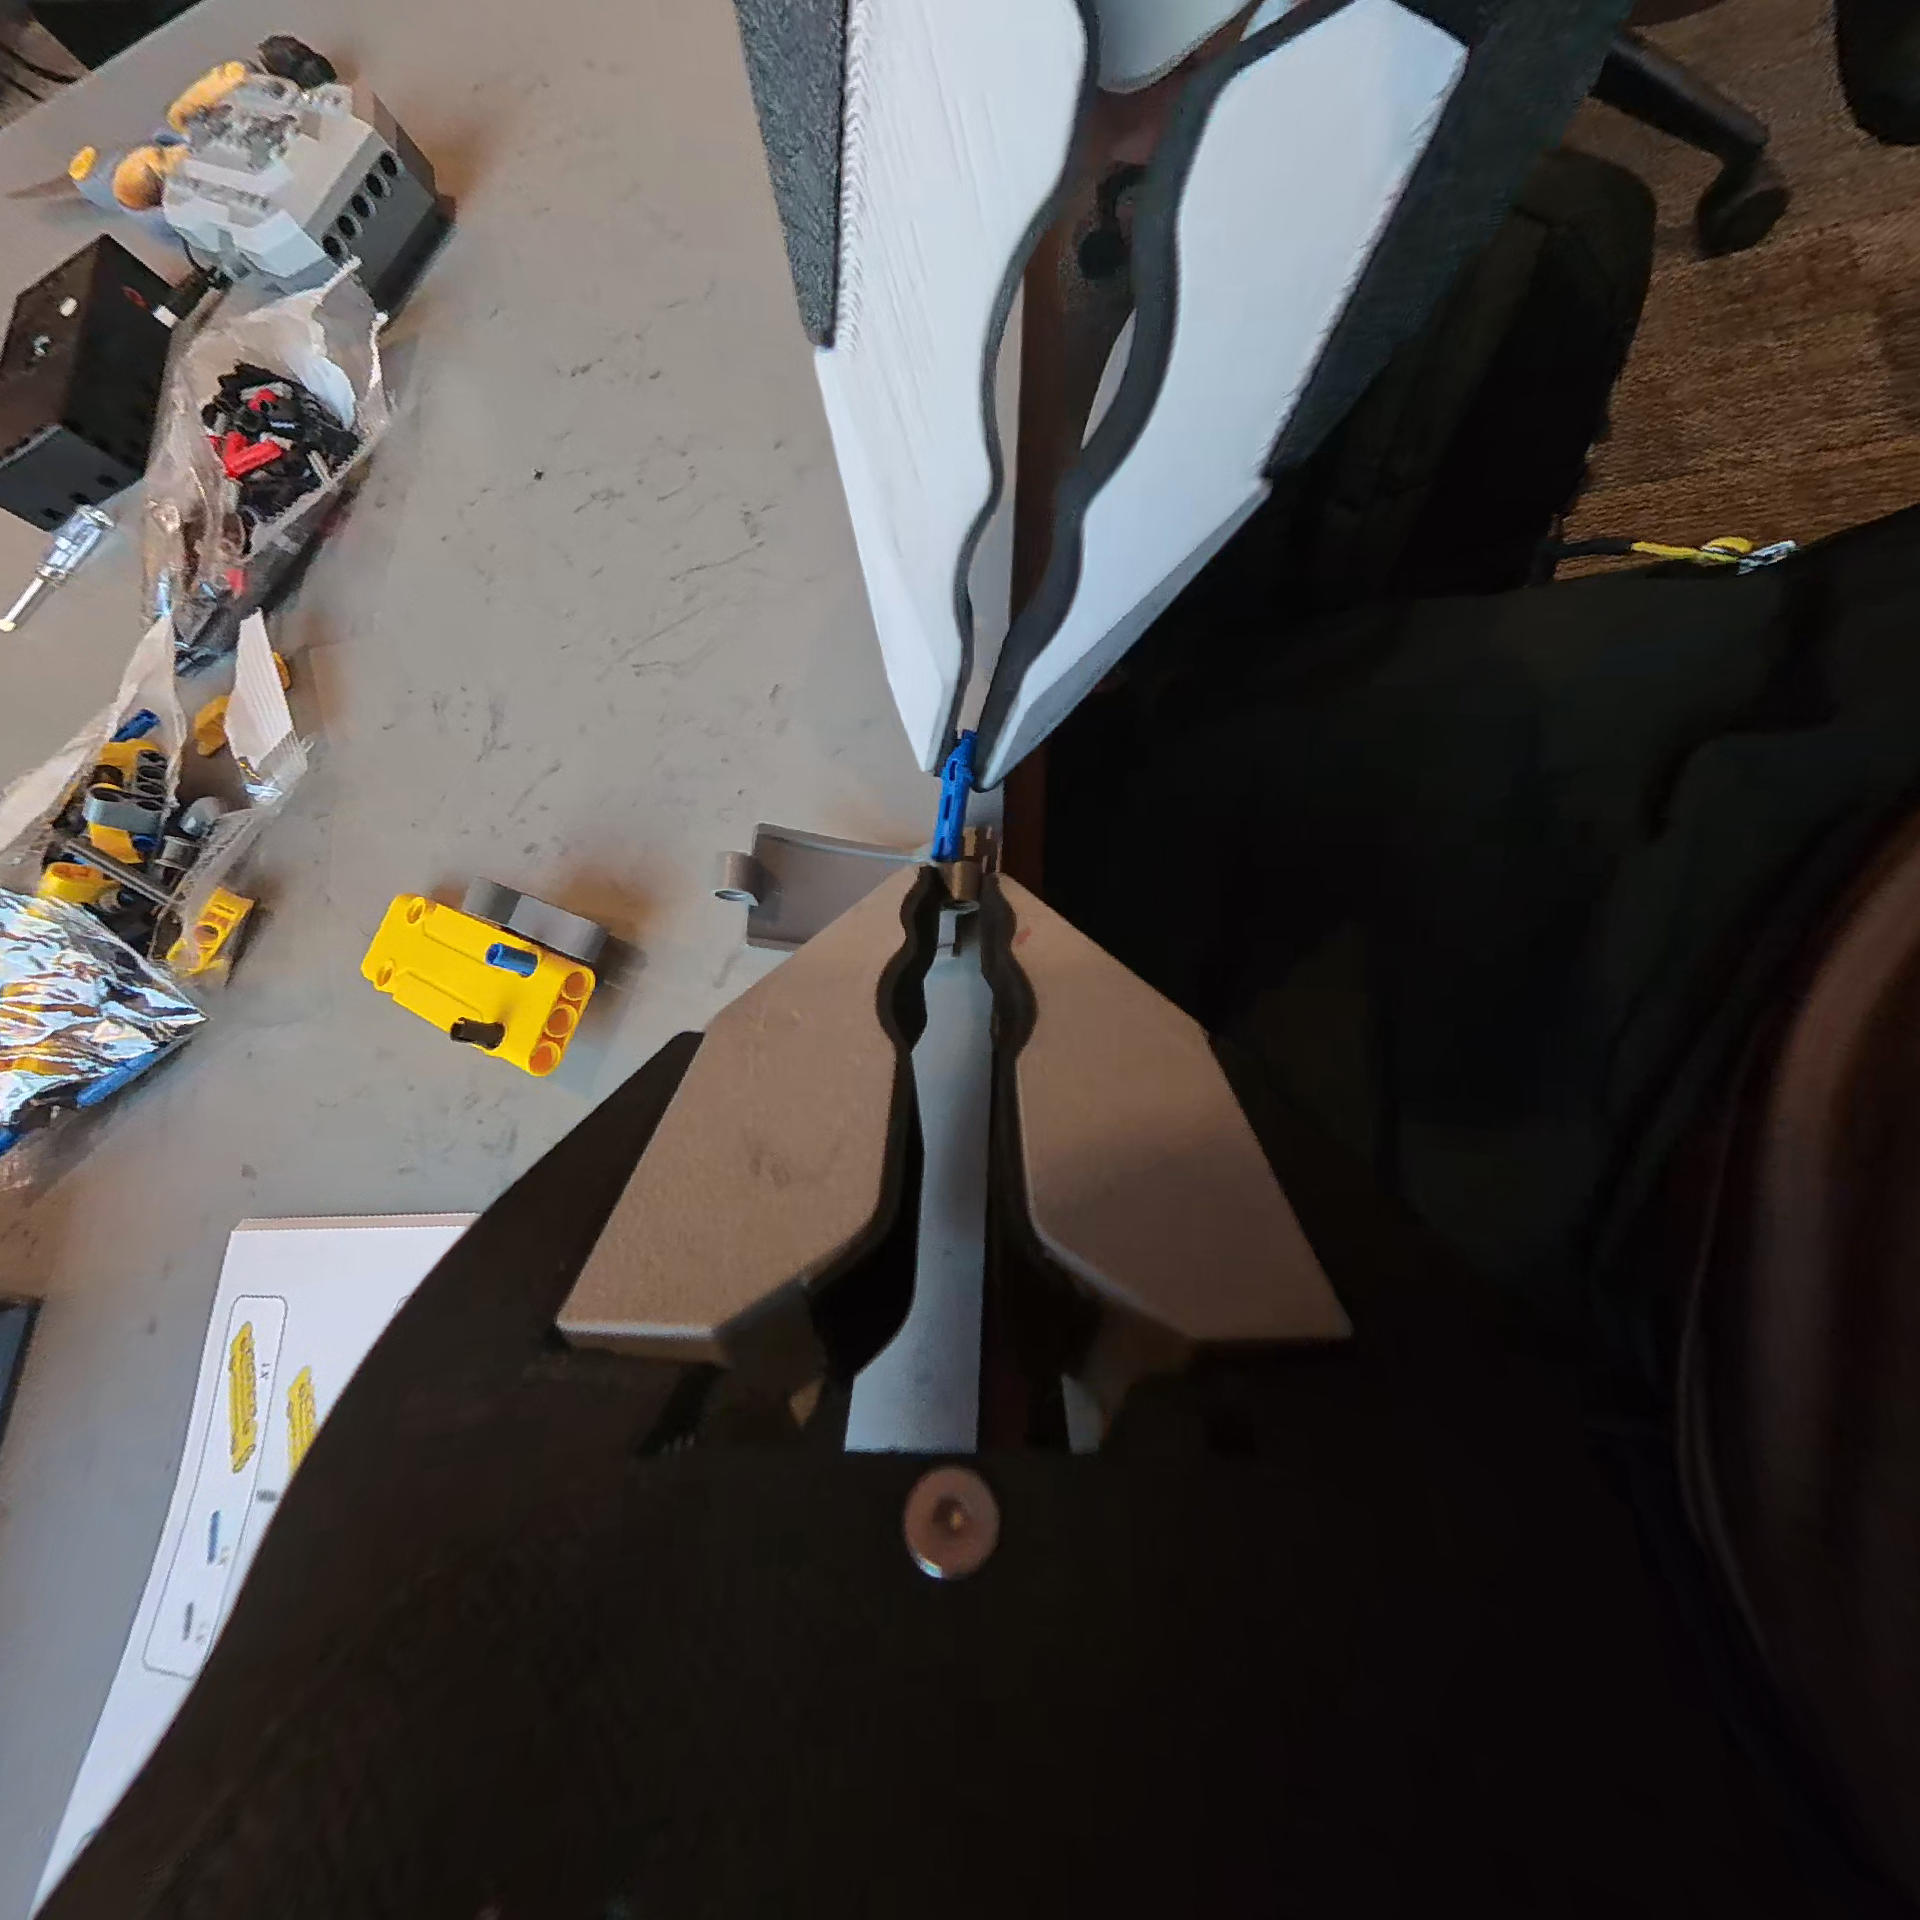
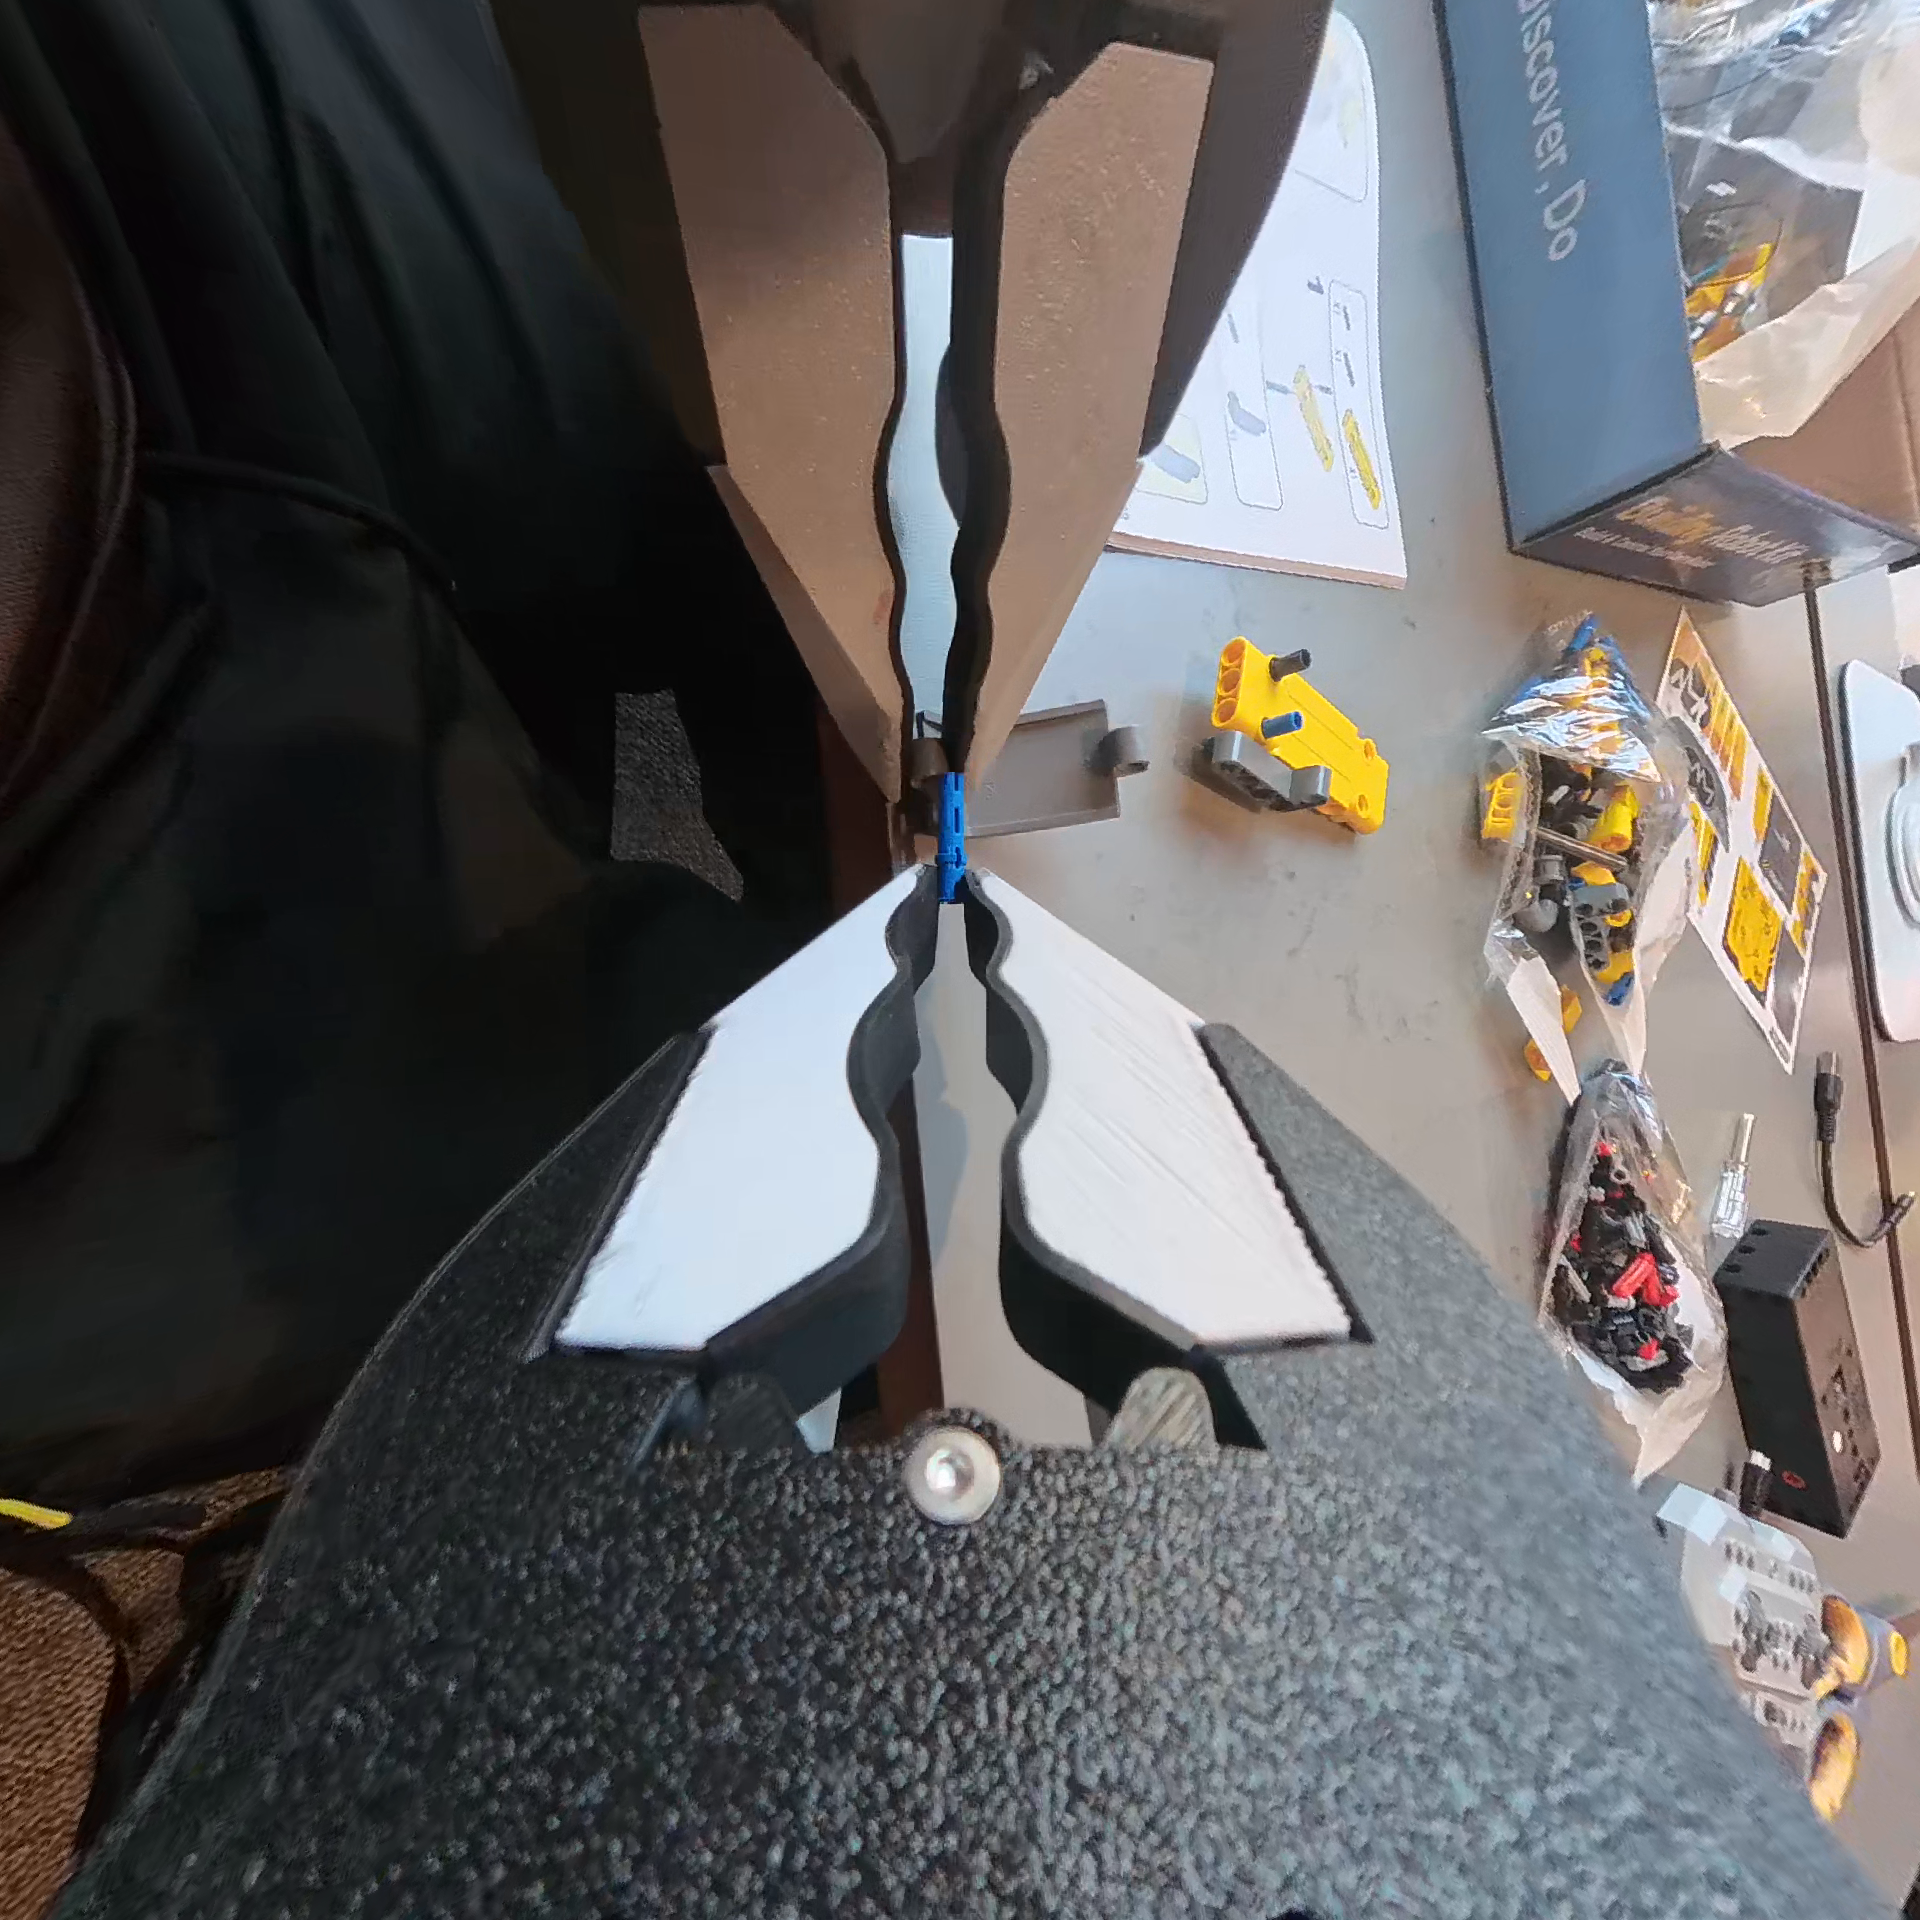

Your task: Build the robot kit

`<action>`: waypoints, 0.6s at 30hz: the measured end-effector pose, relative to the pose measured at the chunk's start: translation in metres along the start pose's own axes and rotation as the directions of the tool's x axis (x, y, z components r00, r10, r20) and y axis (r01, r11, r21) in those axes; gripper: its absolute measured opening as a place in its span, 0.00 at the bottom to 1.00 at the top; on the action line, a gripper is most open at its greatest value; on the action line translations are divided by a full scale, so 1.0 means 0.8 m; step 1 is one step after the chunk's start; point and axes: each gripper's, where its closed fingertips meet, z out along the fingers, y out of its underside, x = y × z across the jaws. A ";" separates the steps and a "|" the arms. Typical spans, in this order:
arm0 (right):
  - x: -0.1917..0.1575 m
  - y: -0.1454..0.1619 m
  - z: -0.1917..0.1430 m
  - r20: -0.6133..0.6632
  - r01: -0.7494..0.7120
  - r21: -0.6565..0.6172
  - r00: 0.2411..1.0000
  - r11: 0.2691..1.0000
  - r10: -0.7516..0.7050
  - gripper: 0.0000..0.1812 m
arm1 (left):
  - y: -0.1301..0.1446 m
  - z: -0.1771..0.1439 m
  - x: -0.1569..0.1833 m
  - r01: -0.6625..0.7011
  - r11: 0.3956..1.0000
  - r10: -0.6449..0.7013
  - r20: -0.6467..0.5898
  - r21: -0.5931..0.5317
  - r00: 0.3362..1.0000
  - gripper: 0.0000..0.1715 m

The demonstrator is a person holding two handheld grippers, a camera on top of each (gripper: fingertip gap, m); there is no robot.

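Observation:
My left gripper (image 1: pixel 951 885), with tan fingers, is shut on one end lug of a grey panel piece (image 1: pixel 805 883) at the table's edge. My right gripper (image 2: pixel 948 885), with white fingers, is shut on a small blue pin (image 2: pixel 948 826). It faces the left gripper tip to tip. The pin's free end touches the lug held by the left gripper (image 2: pixel 935 753). The pin (image 1: pixel 954 795) and the right gripper (image 1: pixel 961 764) also show in the left wrist view. The panel (image 2: pixel 1039 784) lies low over the grey table (image 1: pixel 582 520).
A yellow block with a grey part and two pins (image 1: pixel 478 977) (image 2: pixel 1299 748) lies near the panel. Bags of small parts (image 1: pixel 260 436) (image 2: pixel 1579 831), an instruction sheet (image 1: pixel 208 1455) (image 2: pixel 1278 416), a dark blue box (image 2: pixel 1579 281) and a black box (image 1: pixel 83 374) lie about. Dark fabric hangs off the table edge. My two grippers' fingertips are within a few centimetres of each other.

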 end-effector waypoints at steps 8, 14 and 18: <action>-0.003 0.002 0.002 0.014 0.001 -0.019 1.000 1.000 -0.001 0.03 | -0.001 -0.001 0.001 0.055 0.998 -0.054 -0.060 0.004 0.997 0.03; -0.004 0.000 0.001 0.009 0.020 -0.016 1.000 1.000 -0.020 0.03 | -0.002 -0.002 0.003 0.096 0.995 -0.094 -0.108 0.007 0.990 0.03; -0.003 0.000 0.001 -0.002 0.040 -0.021 0.999 0.999 -0.040 0.02 | -0.002 -0.003 0.003 0.117 0.993 -0.115 -0.135 0.004 0.984 0.03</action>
